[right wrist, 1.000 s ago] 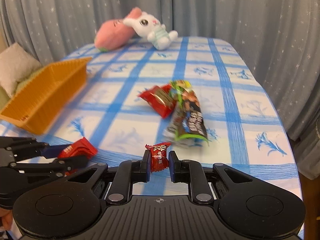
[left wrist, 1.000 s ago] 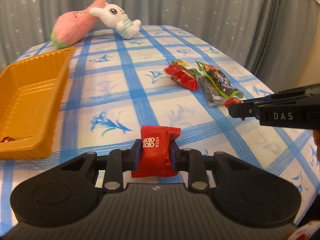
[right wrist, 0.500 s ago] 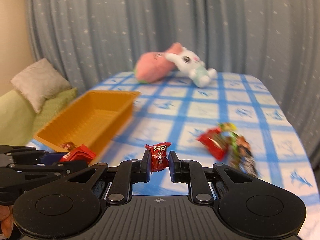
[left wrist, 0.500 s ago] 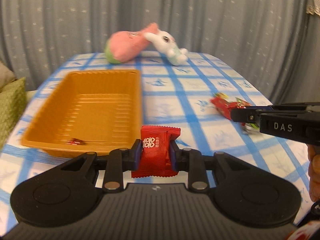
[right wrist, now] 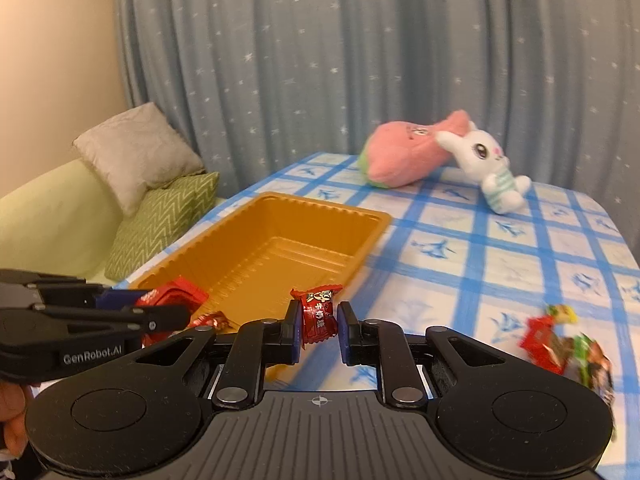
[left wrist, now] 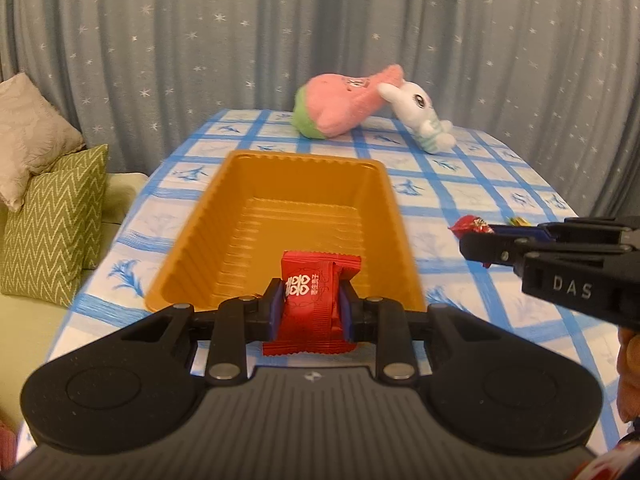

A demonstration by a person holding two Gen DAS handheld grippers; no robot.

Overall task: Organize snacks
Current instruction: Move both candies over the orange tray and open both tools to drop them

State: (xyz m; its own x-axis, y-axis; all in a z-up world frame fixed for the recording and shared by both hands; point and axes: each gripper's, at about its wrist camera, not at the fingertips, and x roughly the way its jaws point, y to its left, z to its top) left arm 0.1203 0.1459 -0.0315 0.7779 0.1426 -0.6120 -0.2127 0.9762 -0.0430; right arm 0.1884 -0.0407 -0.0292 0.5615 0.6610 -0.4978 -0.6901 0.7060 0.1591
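Between the fingers of the left gripper [left wrist: 311,307] a red packet [left wrist: 316,302] is clamped, jaws nearly closed on it, and directly beyond the fingertips lies the orange tray [left wrist: 200,216] with its long axis running away from them. To the right of those fingers the right gripper [right wrist: 319,330] pinches a small red candy [right wrist: 318,314] in almost fully closed jaws; from its own view the tray sits ahead and to the left of its fingertips. One wrapped candy [right wrist: 211,320] rests on the tray floor at the near end, partly covered by the left gripper. Well to the right of the right fingers, a cluster of snack packets [right wrist: 560,346] lies on the blue checked tablecloth [right wrist: 500,240], blurred and cut off at the picture edge. Far beyond both fingertips, a pink plush toy [left wrist: 340,106] and a white plush rabbit [left wrist: 420,114] touch at the table's far end, before a grey curtain [left wrist: 240,40]. Cushions [left wrist: 48,184] stand left of the table.
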